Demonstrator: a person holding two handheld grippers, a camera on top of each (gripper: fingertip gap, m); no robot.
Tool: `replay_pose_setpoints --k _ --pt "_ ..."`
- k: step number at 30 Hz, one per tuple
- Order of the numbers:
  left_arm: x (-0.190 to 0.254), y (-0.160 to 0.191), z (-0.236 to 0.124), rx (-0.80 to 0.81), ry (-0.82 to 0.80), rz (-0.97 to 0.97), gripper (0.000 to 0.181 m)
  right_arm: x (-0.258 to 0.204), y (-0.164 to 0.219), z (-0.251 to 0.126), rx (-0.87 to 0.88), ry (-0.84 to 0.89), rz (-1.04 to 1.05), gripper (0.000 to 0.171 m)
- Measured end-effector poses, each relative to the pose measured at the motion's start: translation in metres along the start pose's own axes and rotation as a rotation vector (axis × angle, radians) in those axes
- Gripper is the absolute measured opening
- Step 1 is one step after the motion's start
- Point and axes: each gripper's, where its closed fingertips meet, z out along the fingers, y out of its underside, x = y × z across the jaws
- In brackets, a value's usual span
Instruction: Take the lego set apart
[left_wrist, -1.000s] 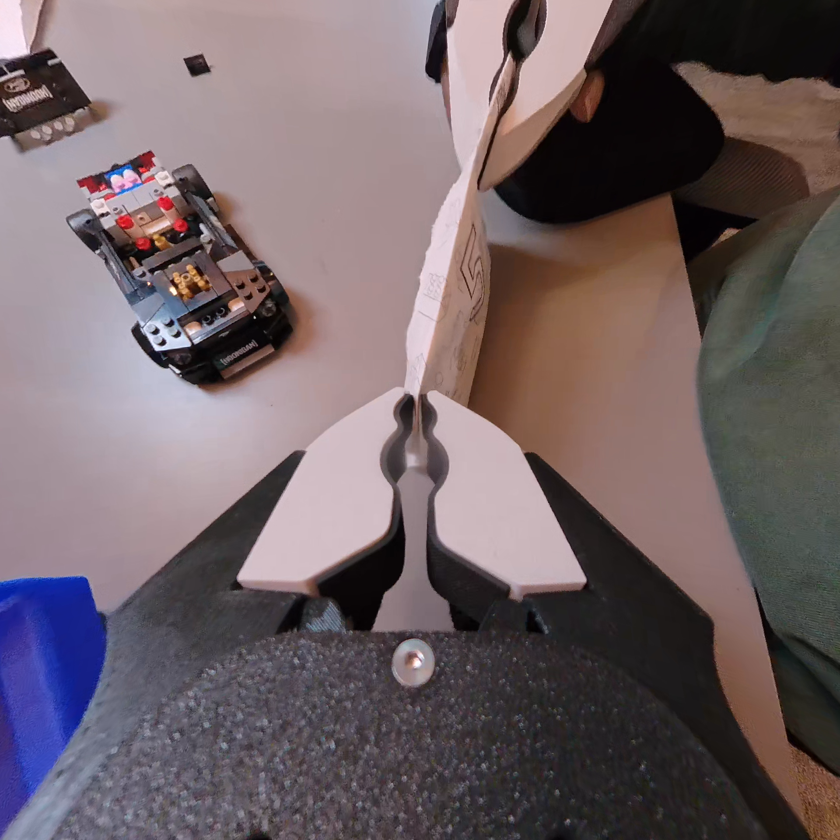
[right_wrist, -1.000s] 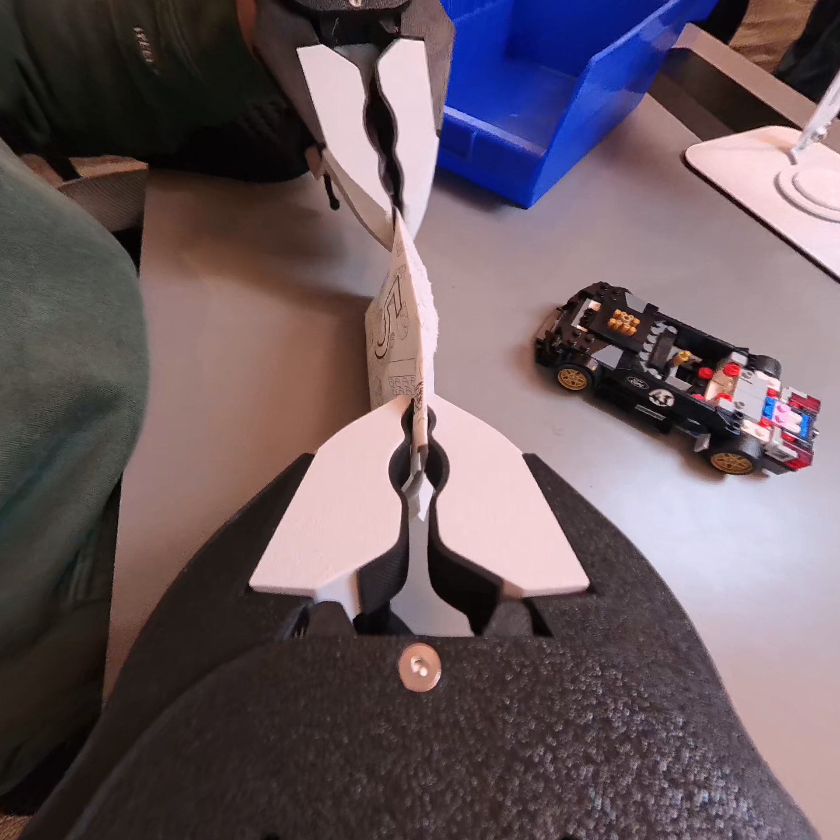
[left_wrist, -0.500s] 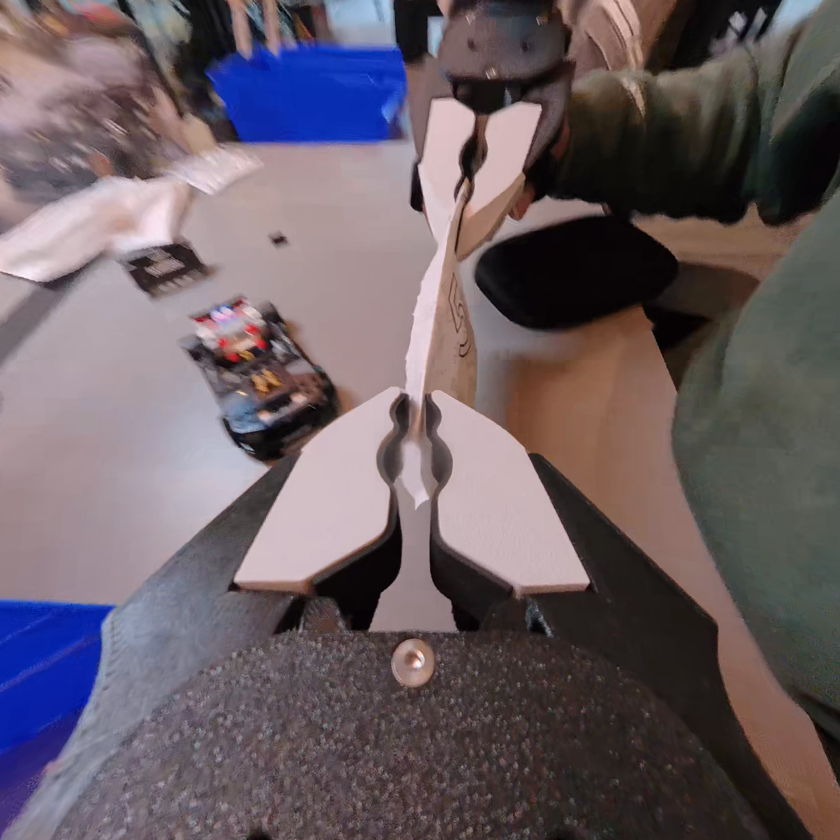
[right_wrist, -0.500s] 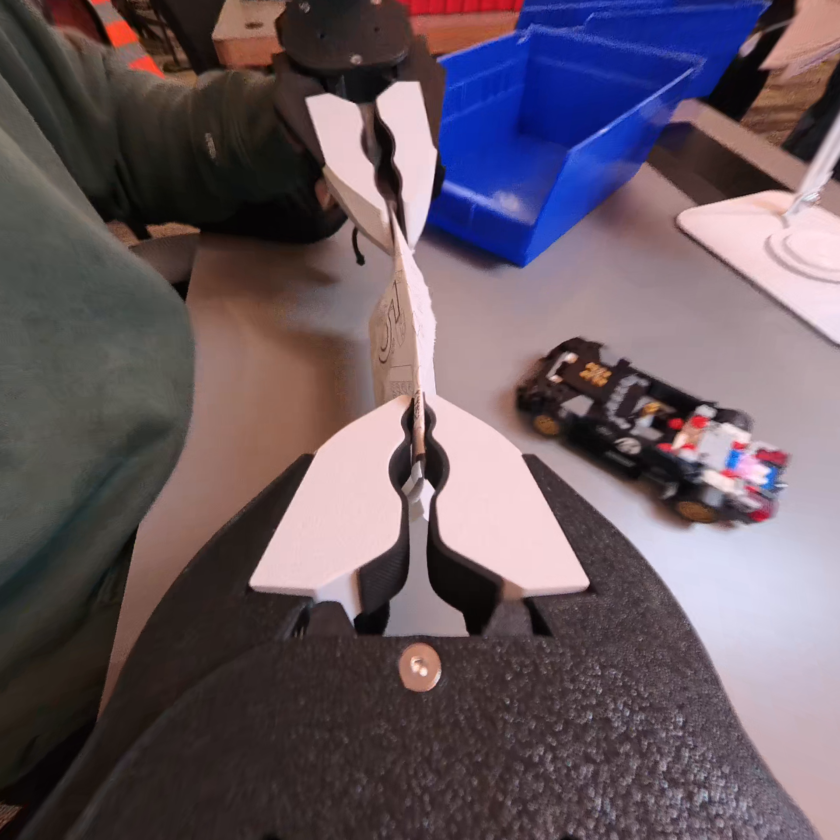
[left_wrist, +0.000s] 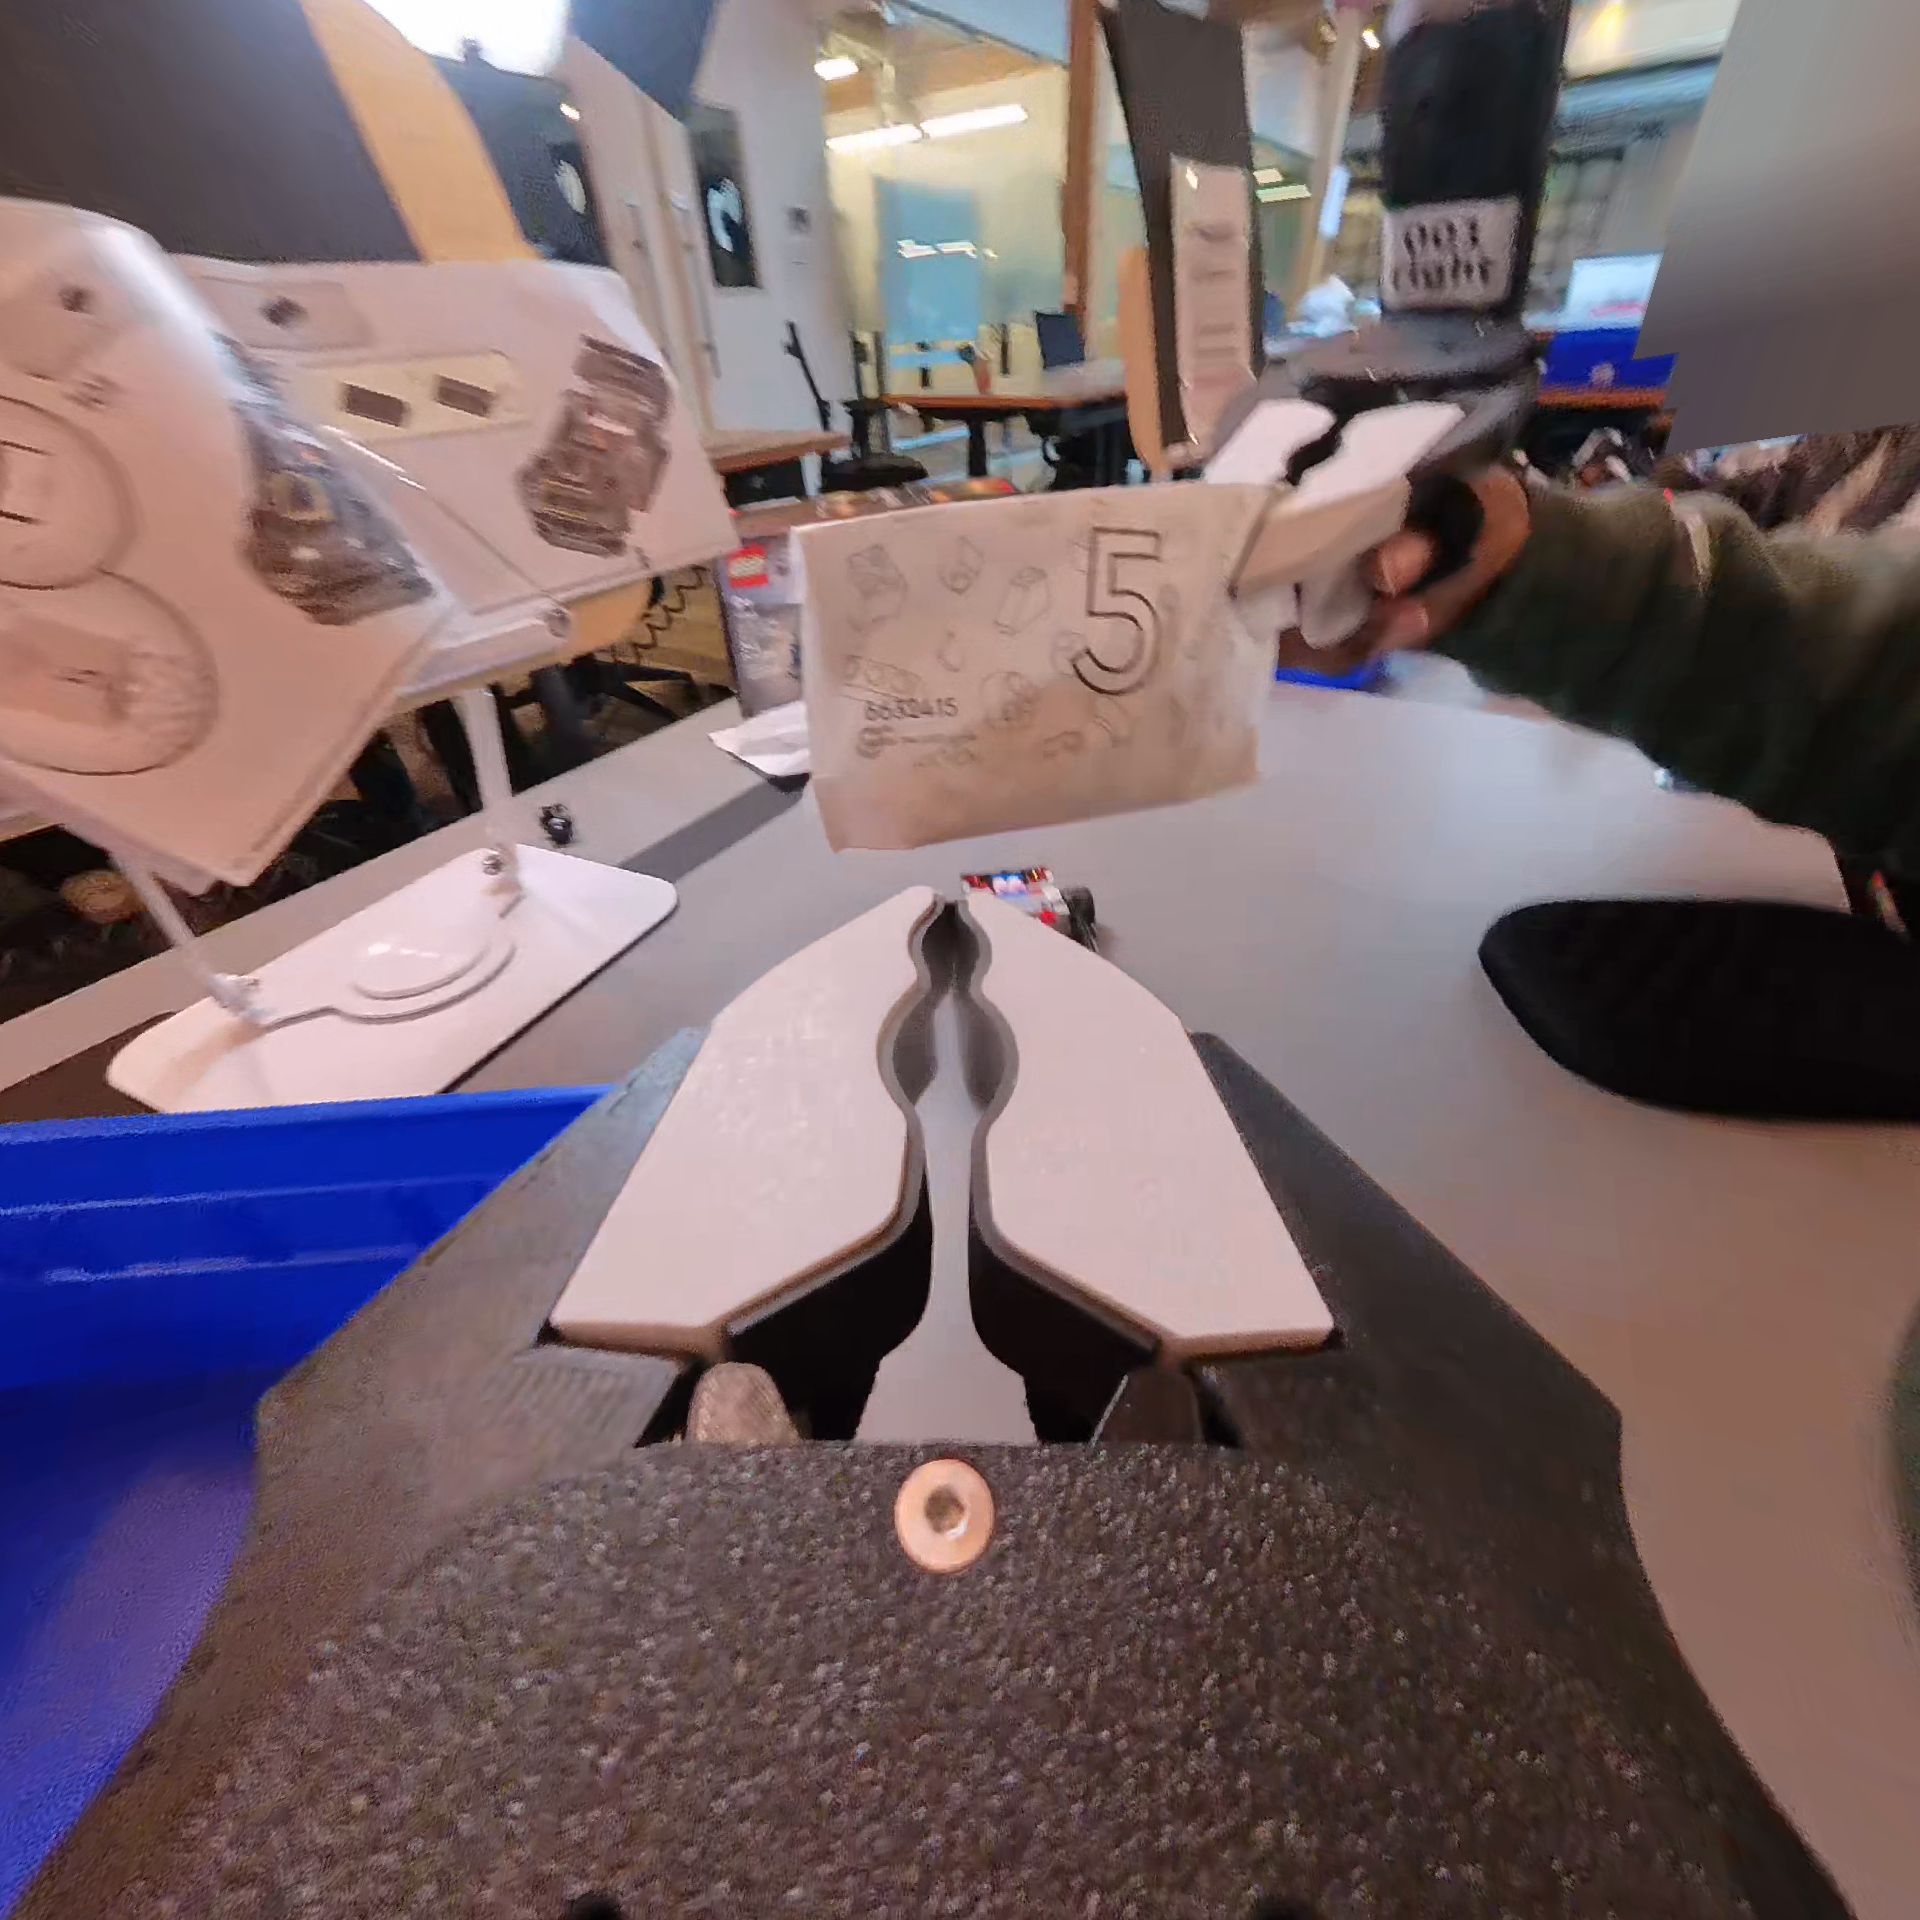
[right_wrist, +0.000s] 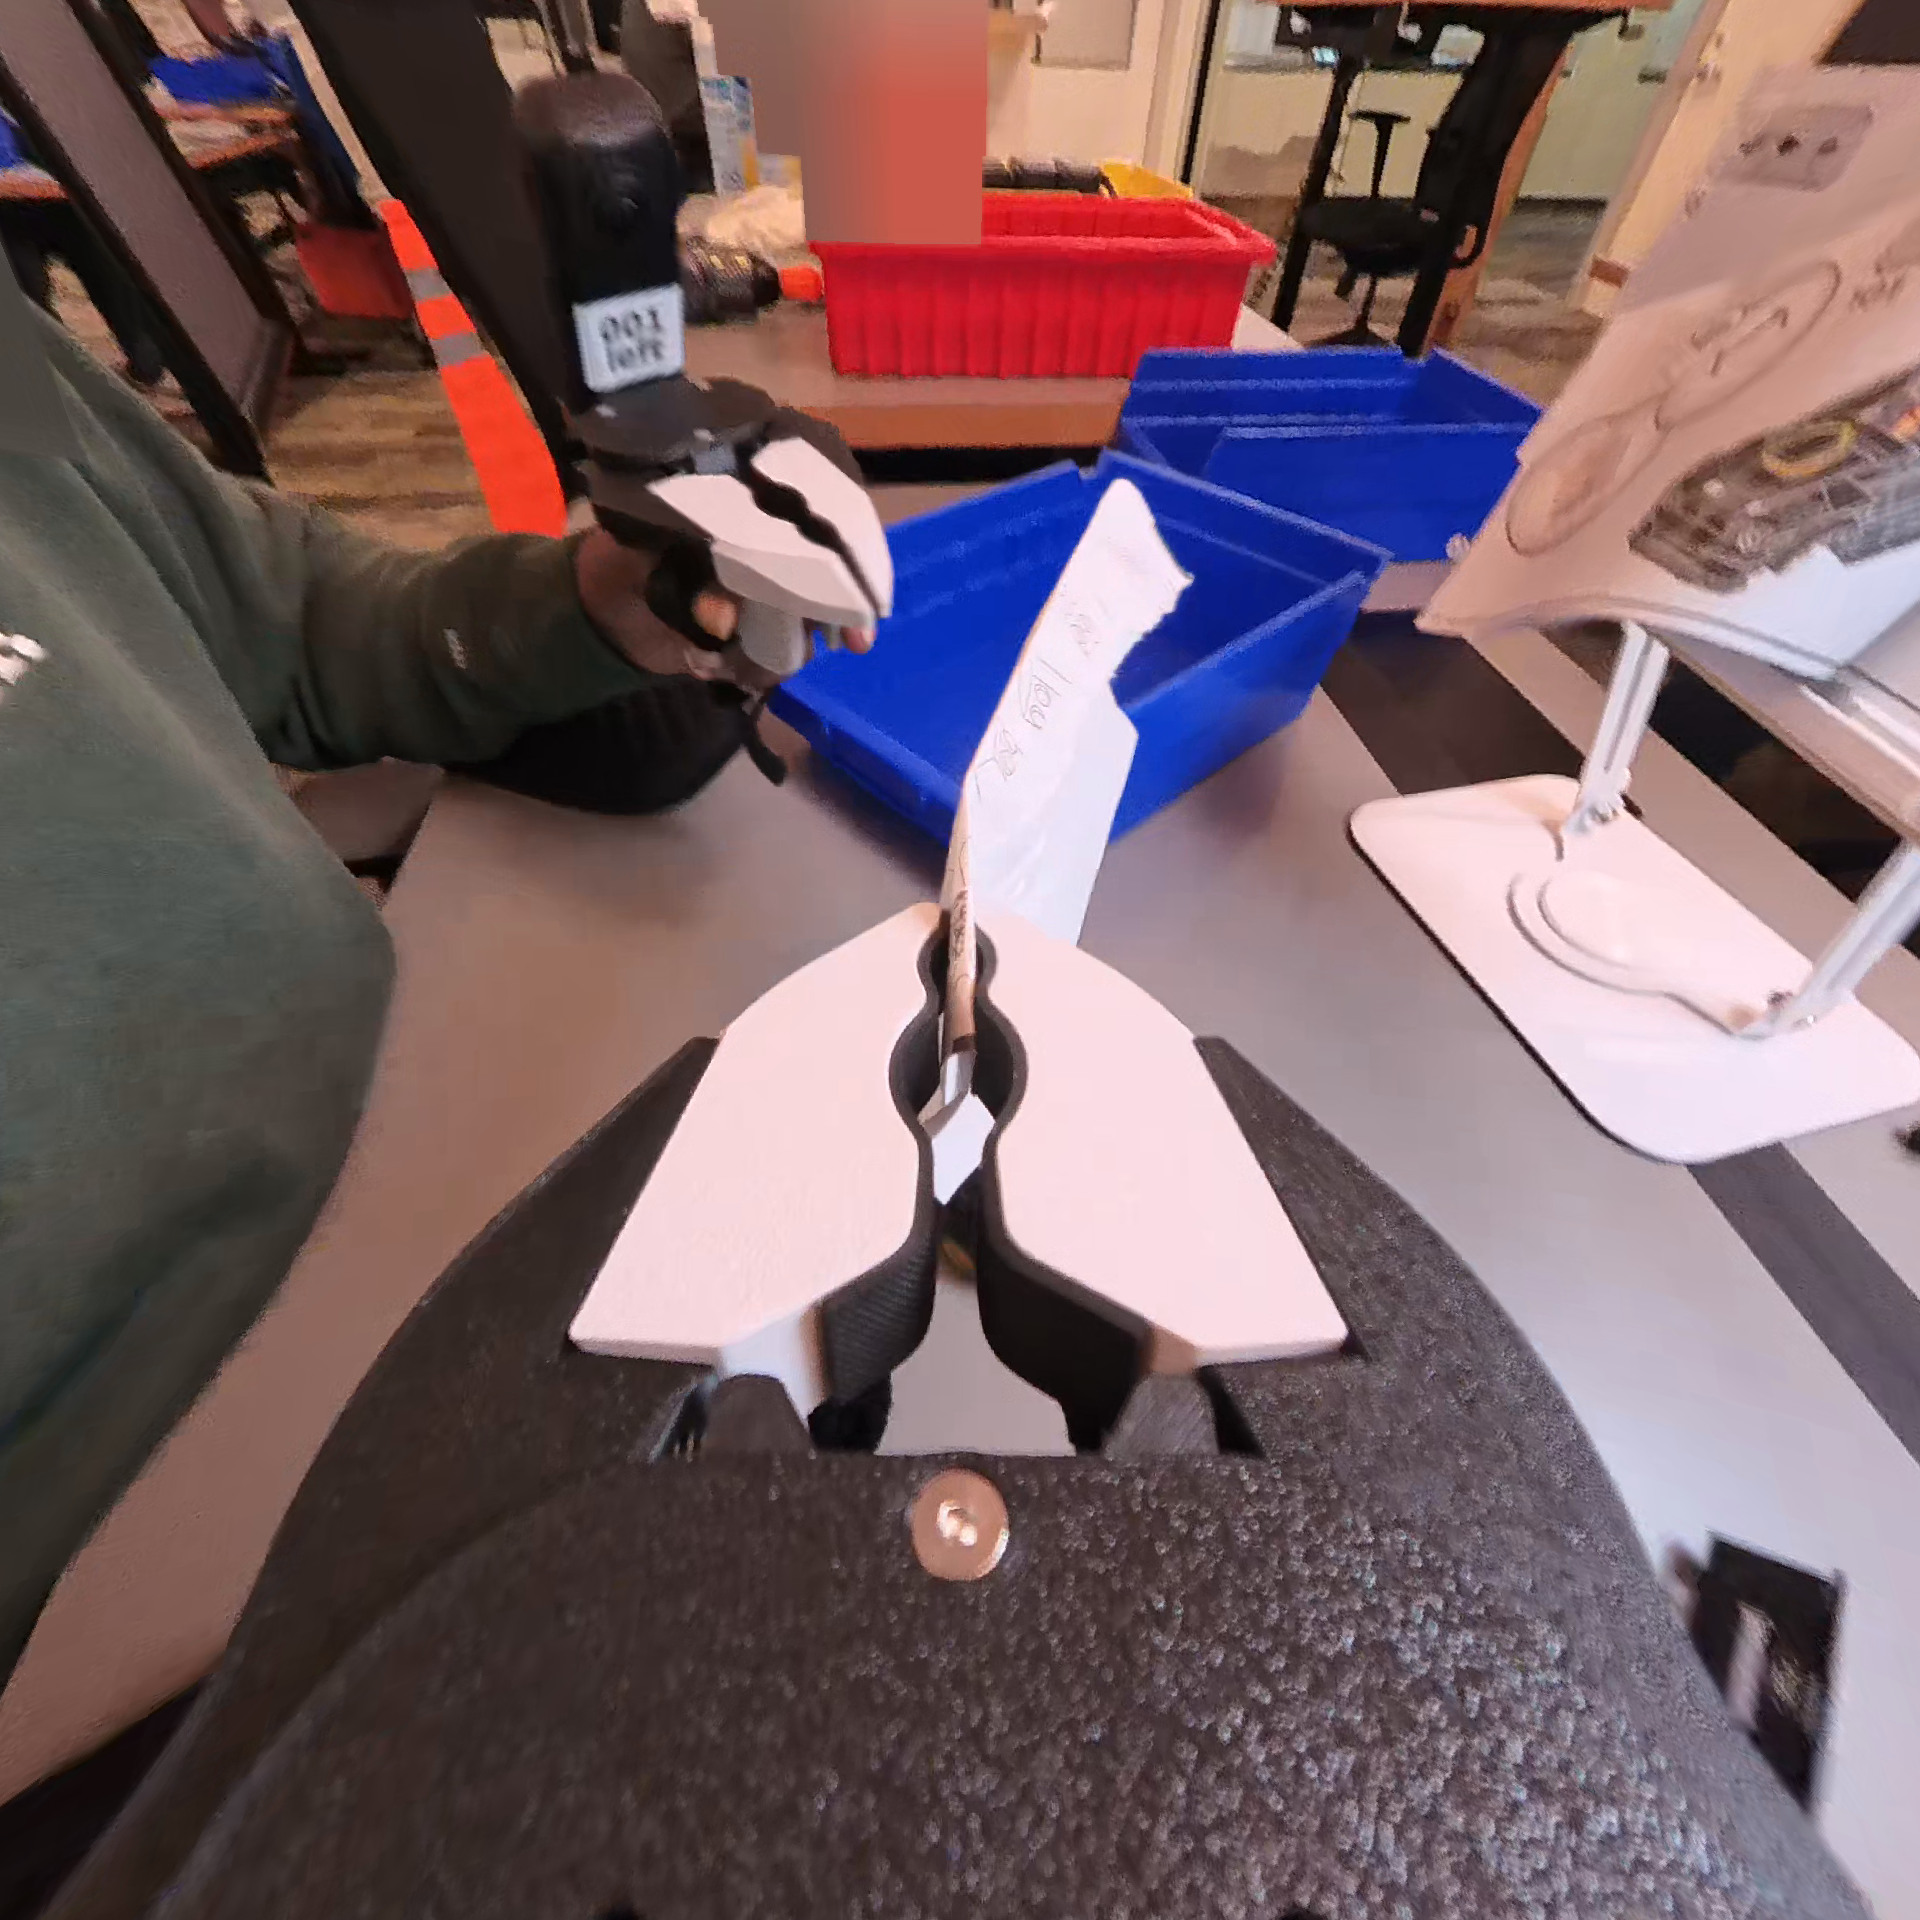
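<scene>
My right gripper (right_wrist: 956, 925) is shut on a white paper bag (right_wrist: 1060, 727) printed with line drawings and holds it in the air above the grey table (right_wrist: 644, 935). In the left wrist view the bag (left_wrist: 1029, 665) hangs from the right gripper (left_wrist: 1257, 520) at the upper right. My left gripper (left_wrist: 948, 920) is shut and empty, just below the bag and apart from it. It also shows in the right wrist view (right_wrist: 871, 597), over the near edge of the blue bin. The lego car (left_wrist: 1029, 899) is mostly hidden behind my left fingertips.
A blue bin (right_wrist: 1195, 644) stands on the table with another (right_wrist: 1330, 436) behind it; the near one (left_wrist: 208, 1195) lies left of my left gripper. A white stand (right_wrist: 1621, 987) holds instruction sheets (left_wrist: 208, 582). A black pad (left_wrist: 1714, 997) lies at the table's right edge. The left gripper's tips are roughly 15 cm from the right gripper's.
My left gripper has let go of the paper bag and moved away from it. The bag now hangs from the right gripper alone. Both views have tilted up from the table.
</scene>
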Motion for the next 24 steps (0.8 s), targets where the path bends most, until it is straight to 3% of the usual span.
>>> replay_pose_setpoints --k 2,4,6,11,17,21,24 --pt "-0.009 -0.011 -0.005 0.023 -0.014 -0.056 0.000 -0.010 -0.012 0.009 0.030 -0.047 -0.007 0.000" --pt "-0.023 -0.020 -0.012 0.031 -0.032 -0.050 0.027 -0.020 -0.021 0.017 0.027 -0.094 -0.026 0.000" --pt "-0.031 -0.031 -0.024 0.027 0.011 -0.041 0.042 -0.029 -0.030 0.023 0.015 -0.147 -0.034 0.000" --pt "0.025 -0.044 -0.043 -0.005 0.404 -0.025 0.063 -0.047 -0.044 0.034 0.012 -0.230 -0.015 0.000" --pt "0.069 -0.039 -0.058 -0.020 0.556 0.007 0.066 -0.057 -0.038 0.033 -0.012 -0.223 0.002 0.000" --pt "0.077 -0.029 -0.045 -0.076 0.463 0.151 0.064 -0.072 -0.033 0.037 -0.037 -0.235 -0.007 0.000" --pt "0.077 -0.019 -0.035 -0.134 0.374 0.310 0.037 -0.078 -0.029 0.041 -0.065 -0.234 -0.012 0.000"
